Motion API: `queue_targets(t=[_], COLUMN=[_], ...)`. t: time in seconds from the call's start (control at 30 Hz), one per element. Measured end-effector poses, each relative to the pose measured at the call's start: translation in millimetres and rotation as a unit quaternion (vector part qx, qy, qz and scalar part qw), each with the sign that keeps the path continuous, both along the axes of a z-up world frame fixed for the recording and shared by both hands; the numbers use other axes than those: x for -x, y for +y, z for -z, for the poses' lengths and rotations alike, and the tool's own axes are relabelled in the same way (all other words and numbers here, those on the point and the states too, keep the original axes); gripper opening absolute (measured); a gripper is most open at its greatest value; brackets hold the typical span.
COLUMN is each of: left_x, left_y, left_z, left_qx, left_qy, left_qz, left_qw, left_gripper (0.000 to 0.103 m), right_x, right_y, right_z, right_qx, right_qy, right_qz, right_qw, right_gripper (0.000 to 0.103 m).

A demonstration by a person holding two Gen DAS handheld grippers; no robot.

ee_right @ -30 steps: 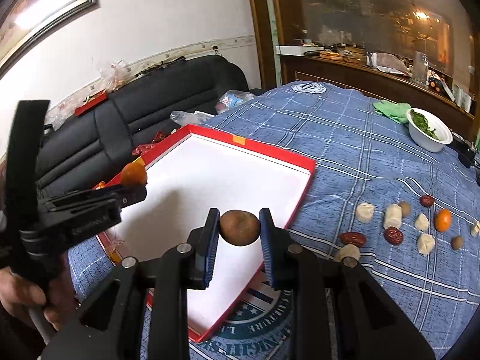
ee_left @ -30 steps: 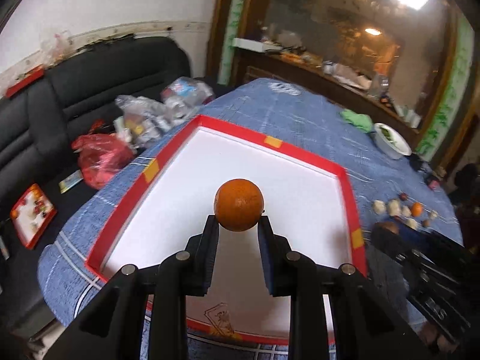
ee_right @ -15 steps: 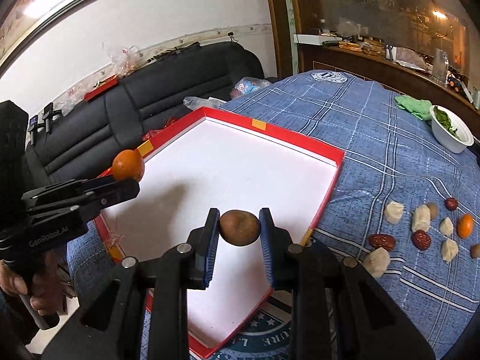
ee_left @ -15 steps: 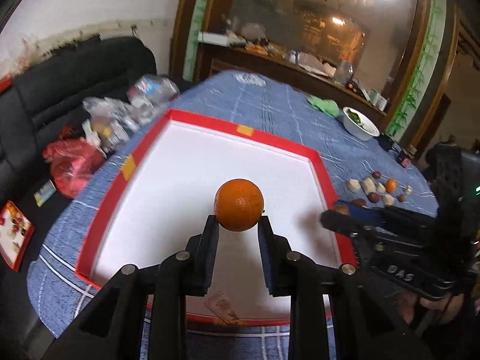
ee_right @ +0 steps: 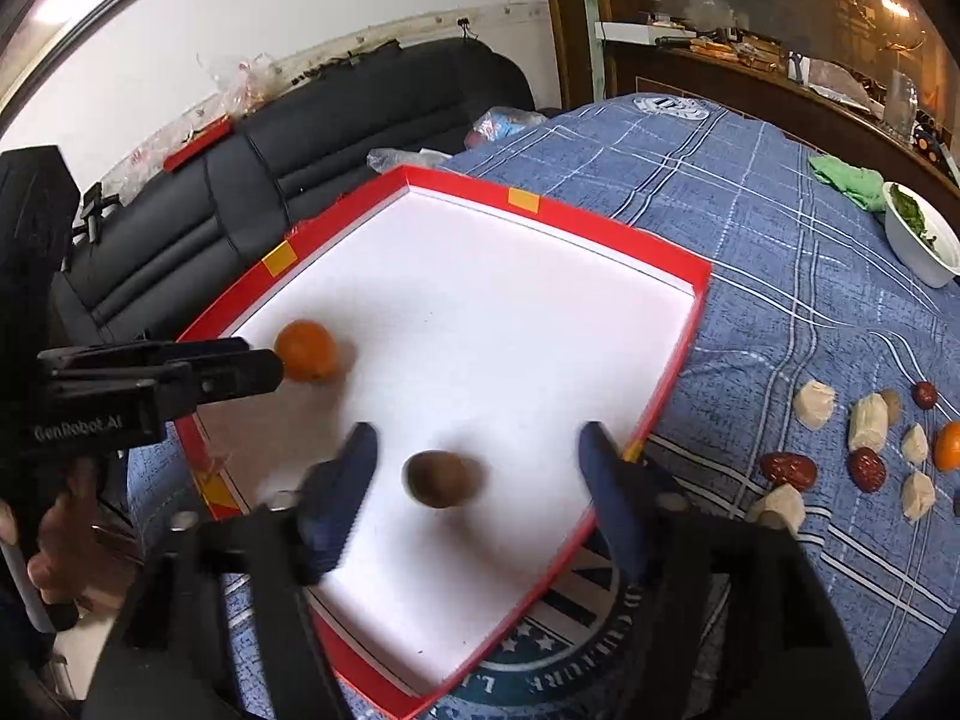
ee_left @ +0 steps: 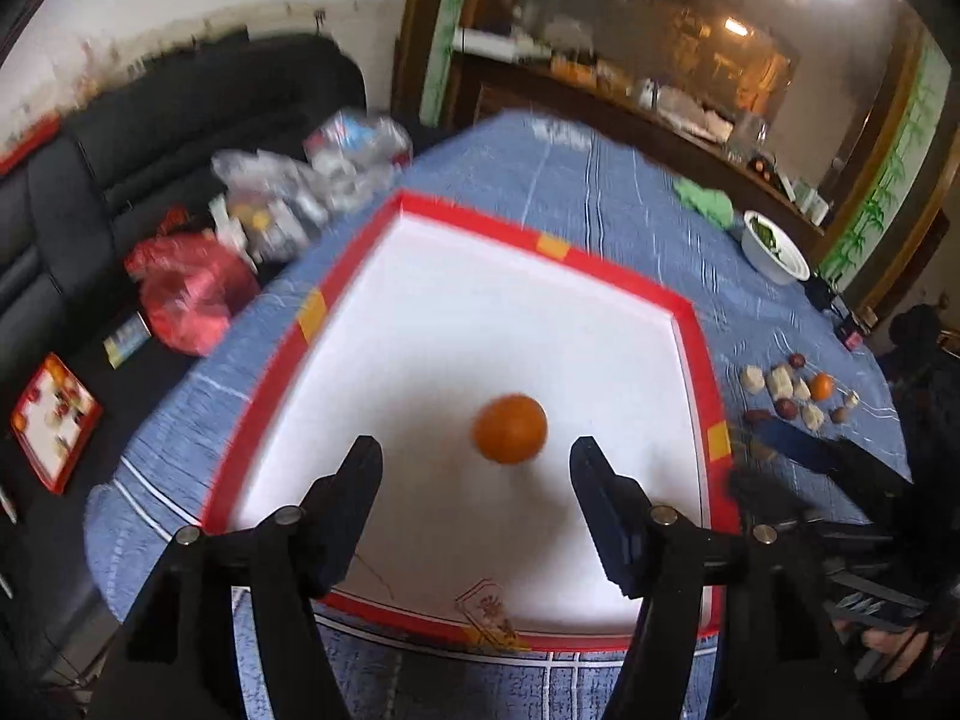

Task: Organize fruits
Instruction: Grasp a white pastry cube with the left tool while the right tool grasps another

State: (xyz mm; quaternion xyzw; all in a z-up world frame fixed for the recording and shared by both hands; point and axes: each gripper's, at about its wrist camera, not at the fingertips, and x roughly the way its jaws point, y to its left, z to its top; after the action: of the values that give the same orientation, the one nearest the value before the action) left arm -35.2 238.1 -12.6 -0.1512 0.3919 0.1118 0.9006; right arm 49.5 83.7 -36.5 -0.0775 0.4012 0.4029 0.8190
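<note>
Orange (ee_left: pixel 510 429) between opening left jaws, brown fruit (ee_right: pixel 441 478) between opening right jaws

The tray (ee_right: pixel 606 228) is looking like cardboard, with a glossy red rim and a smooth matt white floor. The tablecloth (ee_right: pixel 750 252) is showing as woven blue cloth with a check pattern. The orange (ee_left: pixel 510 429) is having a finely dimpled, slightly shiny peel, and the brown fruit (ee_right: pixel 441 478) is looking dull and rough. The sofa (ee_right: pixel 360 114) is appearing as smooth black leather-like material.
</note>
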Motion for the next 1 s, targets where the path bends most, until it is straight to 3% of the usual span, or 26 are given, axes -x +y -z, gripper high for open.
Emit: queue_targets(t=[0.13, 0.23, 0.37, 0.47, 0.7, 0.83, 1.0], left_x=[3, -5, -20, -32, -78, -101, -103], left_y=[-36, -85, -154, -192, -222, -224, -223], left_z=[-15, -15, -4, 9, 29, 44, 43], left_qx=[-0.039, -0.068, -0.076, -0.084, -0.077, -0.061, -0.088], left_qy=[-0.046, -0.058, -0.055, -0.050, -0.017, 0.016, 0.002], left_qz=[0.037, 0.101, 0.191, 0.231, 0.212, 0.190, 0.172], left_qw=[0.9975, 0.9909, 0.9770, 0.9680, 0.9741, 0.9798, 0.9813], left_gripper=[0.065, 0.066, 0.067, 0.067, 0.066, 0.042, 0.028], right_x=[5, 4, -6, -14, -19, -22, -50], right_y=[-37, -88, -162, -206, -246, -256, -237], right_z=[-14, -22, -17, -6, 10, 8, 8], right_qx=[-0.048, -0.075, -0.063, -0.043, -0.026, -0.029, -0.007], right_qy=[-0.014, -0.023, -0.030, -0.021, -0.008, -0.013, -0.024], right_qz=[0.027, 0.084, 0.175, 0.225, 0.260, 0.262, 0.237], right_qw=[0.998, 0.993, 0.982, 0.973, 0.965, 0.965, 0.971], right_gripper=[0.072, 0.072, 0.072, 0.072, 0.072, 0.072, 0.072])
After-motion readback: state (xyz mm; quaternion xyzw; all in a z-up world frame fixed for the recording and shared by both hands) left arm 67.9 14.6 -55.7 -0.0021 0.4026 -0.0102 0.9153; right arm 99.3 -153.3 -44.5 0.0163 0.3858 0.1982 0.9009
